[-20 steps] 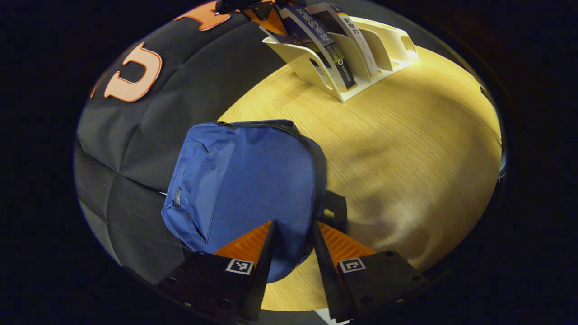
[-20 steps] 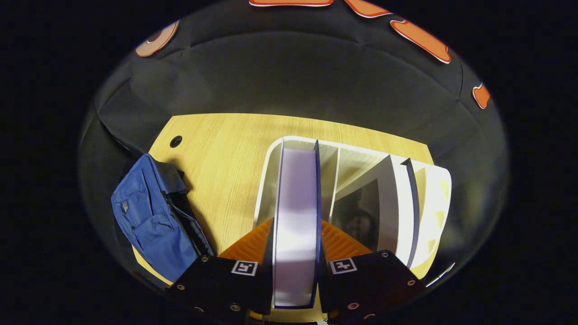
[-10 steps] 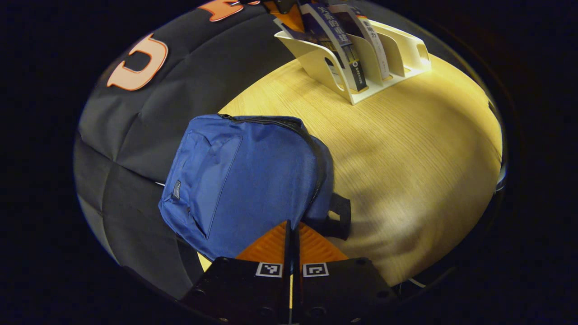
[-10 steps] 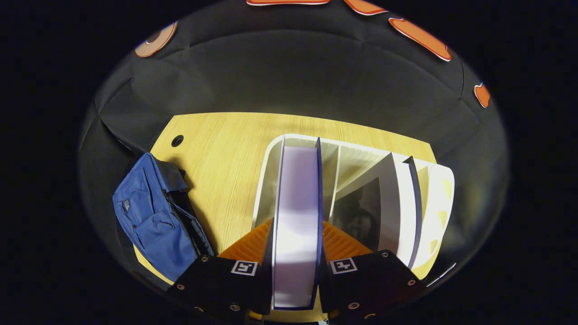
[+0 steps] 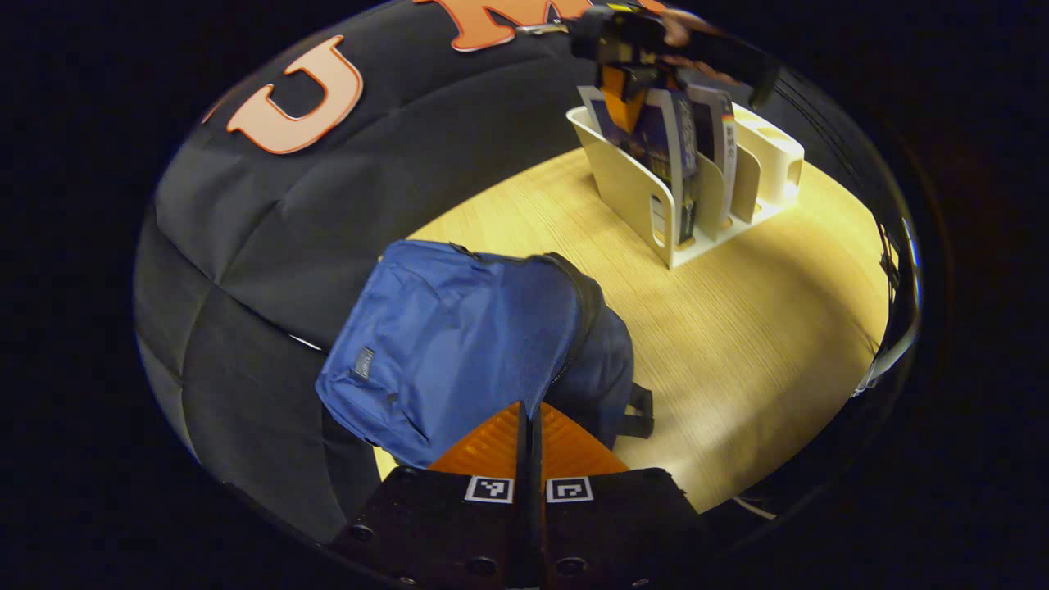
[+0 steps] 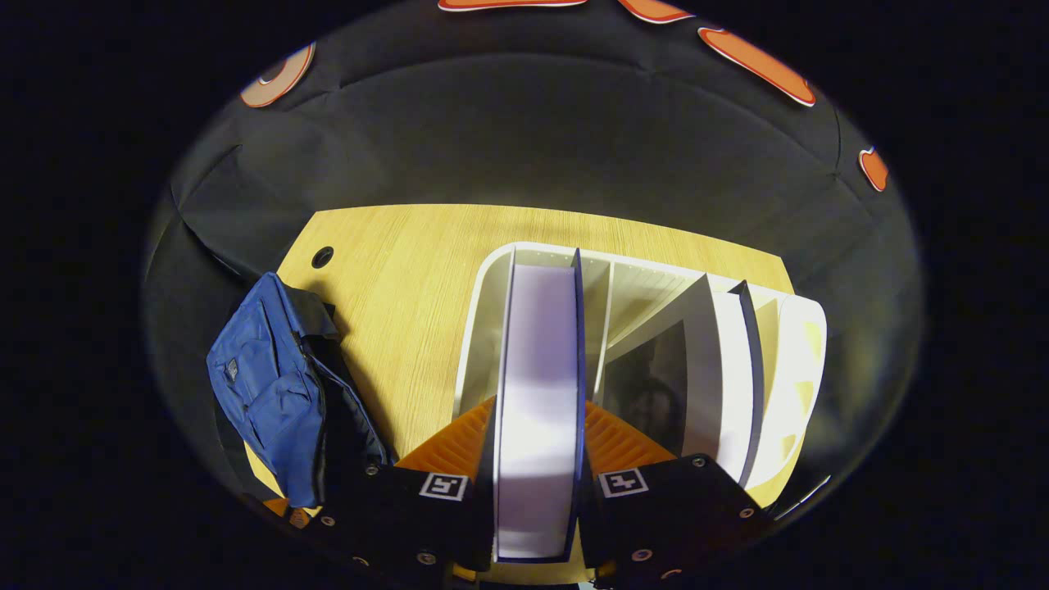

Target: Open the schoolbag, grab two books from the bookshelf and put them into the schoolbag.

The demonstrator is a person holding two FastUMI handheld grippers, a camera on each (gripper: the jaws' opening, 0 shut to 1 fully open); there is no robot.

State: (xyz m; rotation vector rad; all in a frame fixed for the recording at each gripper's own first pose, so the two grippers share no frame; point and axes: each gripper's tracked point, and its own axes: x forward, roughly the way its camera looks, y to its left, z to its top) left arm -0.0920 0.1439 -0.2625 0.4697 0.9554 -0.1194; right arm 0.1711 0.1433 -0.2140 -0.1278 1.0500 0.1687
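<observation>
Your left gripper (image 5: 529,426) has its fingers pressed together at the zipper edge of the blue schoolbag (image 5: 459,344). They look pinched on the zip or the flap there, though what sits between them is too small to tell. I judge that you are lifting the flap to widen the mouth, since the front panel stands tilted up off the darker back half. The bag lies at the desk's (image 5: 737,328) left edge against the booth wall, well apart from the white bookshelf (image 5: 631,192) at the far side.

Your right gripper (image 6: 537,426) comes down on the bookshelf (image 6: 492,328) from above, fingers clamped on both covers of the dark-covered book (image 6: 537,393) in the left slot, ready to draw it straight up. A second book (image 6: 733,377) leans in a slot to its right
</observation>
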